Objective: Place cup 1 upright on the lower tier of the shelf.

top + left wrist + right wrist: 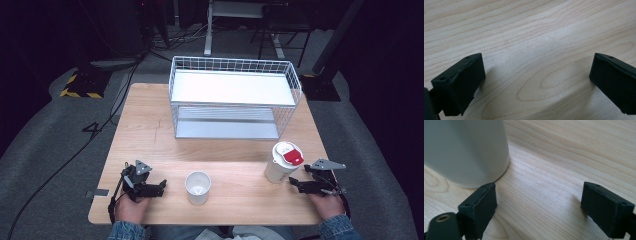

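We see both claws spread wide and empty low on the surface (150, 120): left claw (161, 188) at lower left, right claw (294, 183) just beside the lidded cup (282, 162).

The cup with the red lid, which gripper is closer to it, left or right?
Right. The right gripper sits just beside the lidded cup, one jaw almost at its base. The left gripper rests across the table, beyond the open white cup.

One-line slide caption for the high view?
Both open grippers, left and right, rest on the table flanking an open cup and lidded cup.
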The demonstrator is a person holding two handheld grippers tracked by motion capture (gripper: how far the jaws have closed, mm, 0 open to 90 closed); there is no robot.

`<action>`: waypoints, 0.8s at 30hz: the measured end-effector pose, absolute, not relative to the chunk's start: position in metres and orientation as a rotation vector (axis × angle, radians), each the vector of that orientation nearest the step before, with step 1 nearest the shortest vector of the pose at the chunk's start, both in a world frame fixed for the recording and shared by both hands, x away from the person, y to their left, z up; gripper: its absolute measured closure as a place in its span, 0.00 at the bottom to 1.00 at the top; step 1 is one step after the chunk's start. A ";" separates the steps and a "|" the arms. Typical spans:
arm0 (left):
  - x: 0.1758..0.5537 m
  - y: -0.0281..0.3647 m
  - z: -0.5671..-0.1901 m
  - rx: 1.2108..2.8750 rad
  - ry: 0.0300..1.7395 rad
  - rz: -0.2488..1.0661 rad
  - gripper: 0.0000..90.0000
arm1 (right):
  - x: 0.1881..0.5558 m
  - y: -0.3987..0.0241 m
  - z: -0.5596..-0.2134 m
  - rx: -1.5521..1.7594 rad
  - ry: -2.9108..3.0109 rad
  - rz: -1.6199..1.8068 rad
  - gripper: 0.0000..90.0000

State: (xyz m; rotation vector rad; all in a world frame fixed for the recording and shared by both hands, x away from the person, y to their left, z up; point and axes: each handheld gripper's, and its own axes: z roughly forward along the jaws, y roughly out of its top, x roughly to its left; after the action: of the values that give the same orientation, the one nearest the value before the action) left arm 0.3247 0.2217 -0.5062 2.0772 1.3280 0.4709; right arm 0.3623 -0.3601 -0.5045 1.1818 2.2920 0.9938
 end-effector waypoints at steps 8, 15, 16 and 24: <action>0.324 0.220 -0.506 2.080 1.329 0.466 0.00 | 0.361 -0.363 -0.505 1.175 2.297 0.997 0.16; 0.324 0.223 -0.503 2.049 1.356 0.462 0.08 | 0.357 -0.361 -0.504 1.155 2.282 0.982 0.16; 0.324 0.224 -0.502 2.036 1.358 0.445 0.09 | 0.357 -0.361 -0.504 1.160 2.278 0.980 0.16; 0.314 0.215 -0.481 1.986 1.244 0.415 0.14 | 0.358 -0.361 -0.504 1.192 2.279 0.989 0.16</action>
State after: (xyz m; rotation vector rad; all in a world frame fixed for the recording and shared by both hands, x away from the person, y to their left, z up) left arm 0.3136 0.2154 -0.4812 1.9862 1.2442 0.4149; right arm 0.3580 -0.3612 -0.5044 1.1919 2.2793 0.9889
